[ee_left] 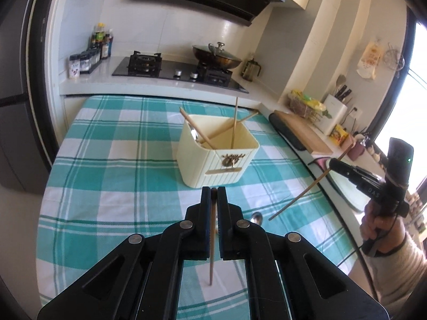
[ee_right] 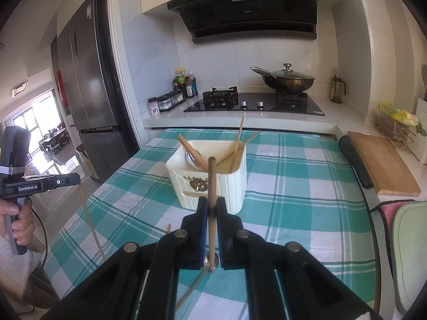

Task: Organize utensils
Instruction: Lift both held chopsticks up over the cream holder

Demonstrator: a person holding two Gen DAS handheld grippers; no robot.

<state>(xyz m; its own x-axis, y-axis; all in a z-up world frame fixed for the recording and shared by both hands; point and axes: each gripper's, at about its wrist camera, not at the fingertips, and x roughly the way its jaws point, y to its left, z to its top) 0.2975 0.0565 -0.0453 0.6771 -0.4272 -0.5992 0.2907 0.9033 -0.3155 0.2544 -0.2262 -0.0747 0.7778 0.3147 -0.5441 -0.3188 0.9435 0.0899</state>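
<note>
A cream utensil box (ee_left: 217,150) (ee_right: 210,177) stands on the checked tablecloth and holds several wooden chopsticks and a metal spoon. My left gripper (ee_left: 213,190) is shut on a wooden chopstick (ee_left: 212,242) that hangs down between its fingers, in front of the box. In the right wrist view the left gripper (ee_right: 76,181) is at far left with its chopstick (ee_right: 90,224) hanging. My right gripper (ee_right: 212,202) is shut on another chopstick (ee_right: 211,181), held near upright before the box. It shows in the left wrist view (ee_left: 333,164) at the right, chopstick (ee_left: 307,189) slanting down. A metal spoon (ee_left: 257,217) (ee_right: 197,280) lies on the cloth.
A teal and white checked cloth (ee_left: 120,165) covers the table. Behind it is a gas hob (ee_right: 253,104) with a lidded wok (ee_right: 288,78), and seasoning bottles (ee_right: 184,84). A wooden cutting board (ee_right: 381,165), a knife block (ee_left: 335,112) and a wire basket (ee_right: 392,122) stand at the right. A fridge (ee_right: 88,80) is at the left.
</note>
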